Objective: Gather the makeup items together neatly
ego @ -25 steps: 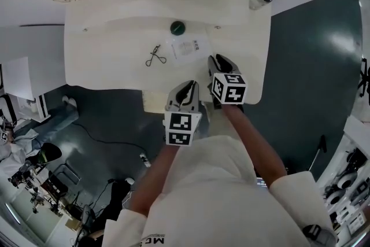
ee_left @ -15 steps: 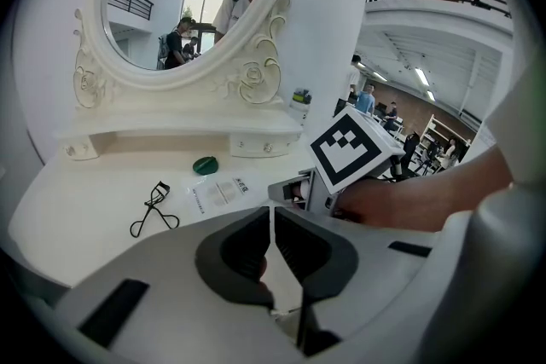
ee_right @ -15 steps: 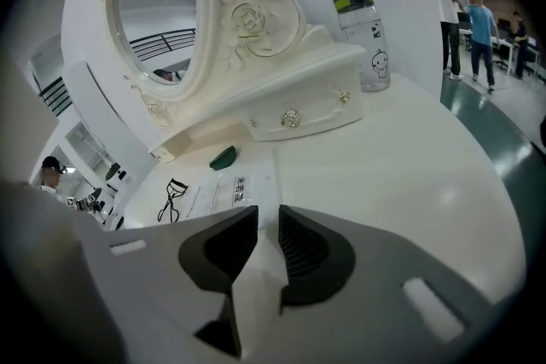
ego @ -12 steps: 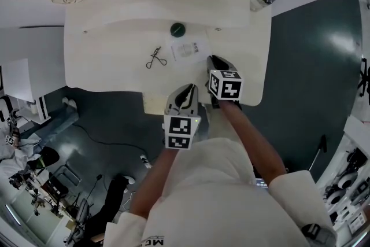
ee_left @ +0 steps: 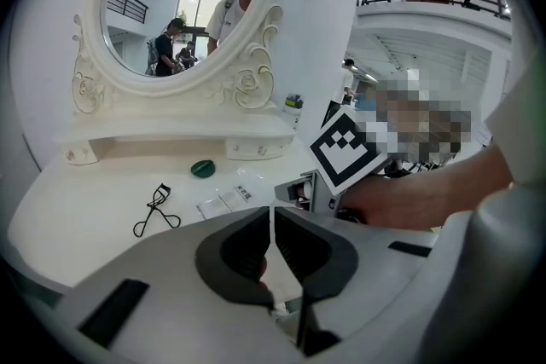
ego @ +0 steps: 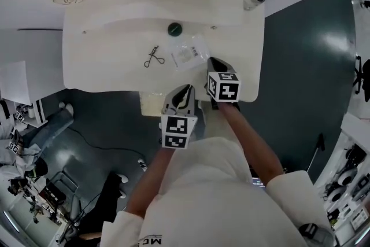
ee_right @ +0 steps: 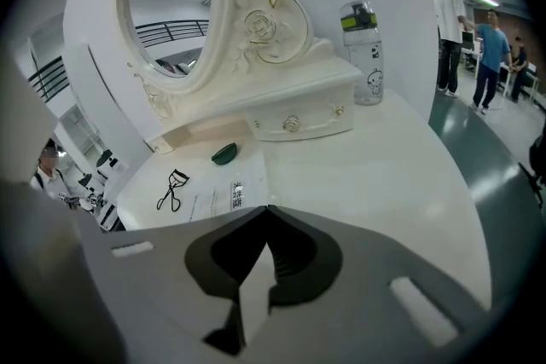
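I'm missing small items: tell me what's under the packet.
Only bare table shows through the clear packet. Its white label hides the spot beneath.

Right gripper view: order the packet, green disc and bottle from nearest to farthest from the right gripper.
1. Packet, just ahead, slightly left.
2. Green disc, farther back, left of centre.
3. Bottle, far back, on the right.

Cream surface [ego: 104, 69], black eyelash curler [ego: 154, 56], dark green compact [ego: 174, 28], clear packet [ego: 188, 52] with a white label, black-and-white square markers on the right hand-held gripper [ego: 213, 62], teal floor [ego: 300, 66].
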Demonstrator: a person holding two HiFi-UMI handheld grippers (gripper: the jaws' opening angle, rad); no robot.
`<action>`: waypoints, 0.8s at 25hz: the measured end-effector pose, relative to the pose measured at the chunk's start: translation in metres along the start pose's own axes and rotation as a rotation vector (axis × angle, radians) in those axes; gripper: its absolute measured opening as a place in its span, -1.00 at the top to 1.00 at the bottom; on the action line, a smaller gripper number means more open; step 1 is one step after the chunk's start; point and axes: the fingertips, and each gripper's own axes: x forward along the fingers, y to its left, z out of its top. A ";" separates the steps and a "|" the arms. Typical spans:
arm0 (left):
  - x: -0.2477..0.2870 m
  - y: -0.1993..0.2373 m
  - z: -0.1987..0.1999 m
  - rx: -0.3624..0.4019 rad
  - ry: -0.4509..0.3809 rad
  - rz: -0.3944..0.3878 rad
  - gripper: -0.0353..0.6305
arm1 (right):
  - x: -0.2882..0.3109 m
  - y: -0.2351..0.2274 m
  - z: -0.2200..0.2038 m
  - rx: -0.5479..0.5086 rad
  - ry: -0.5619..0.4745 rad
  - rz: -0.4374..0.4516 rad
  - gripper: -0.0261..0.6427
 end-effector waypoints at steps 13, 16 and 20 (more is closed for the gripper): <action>-0.018 -0.015 0.003 0.053 -0.048 -0.076 0.88 | -0.051 -0.018 -0.016 -0.013 -0.033 -0.105 0.91; -0.020 -0.017 0.002 0.057 -0.052 -0.085 0.89 | -0.059 -0.021 -0.015 -0.022 -0.035 -0.125 0.91; -0.020 -0.027 0.001 0.064 -0.059 -0.111 0.89 | -0.069 -0.031 -0.018 -0.030 -0.037 -0.155 0.91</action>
